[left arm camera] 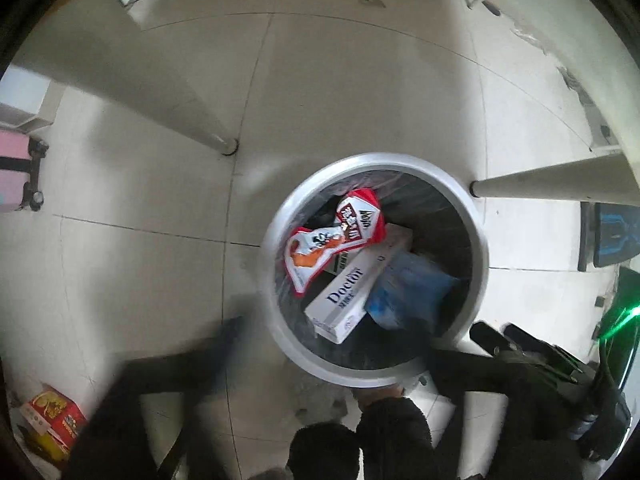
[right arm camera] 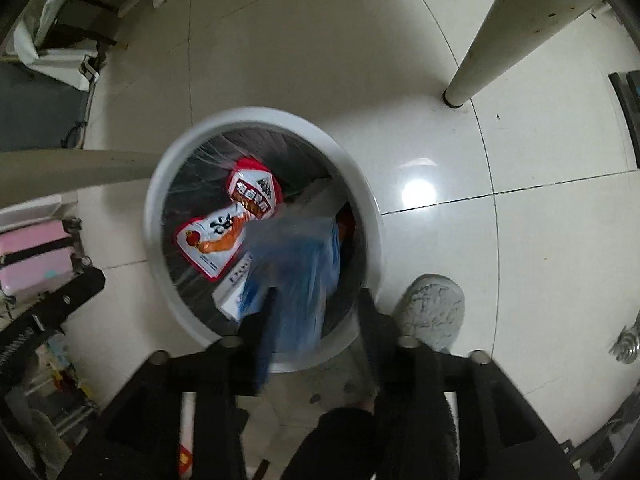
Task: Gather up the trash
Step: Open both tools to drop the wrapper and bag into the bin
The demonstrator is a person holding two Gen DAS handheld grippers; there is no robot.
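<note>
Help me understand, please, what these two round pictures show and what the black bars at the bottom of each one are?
Each picture comes from a wide-angle camera fixed on a hand-held two-finger gripper, looking along its fingers; a person holds one in each hand. Both point down at a round white trash bin with a dark liner, standing on a tiled floor between table legs.

The black bars are the fingers. In the left view the left gripper is spread wide, nothing between its fingers. In the right view the right gripper stands open, with a blurred blue plastic bag between its fingers over the bin; whether the bag touches them is unclear.

In the bin lie two red-and-white snack wrappers and a white box printed "Doctor".
</note>
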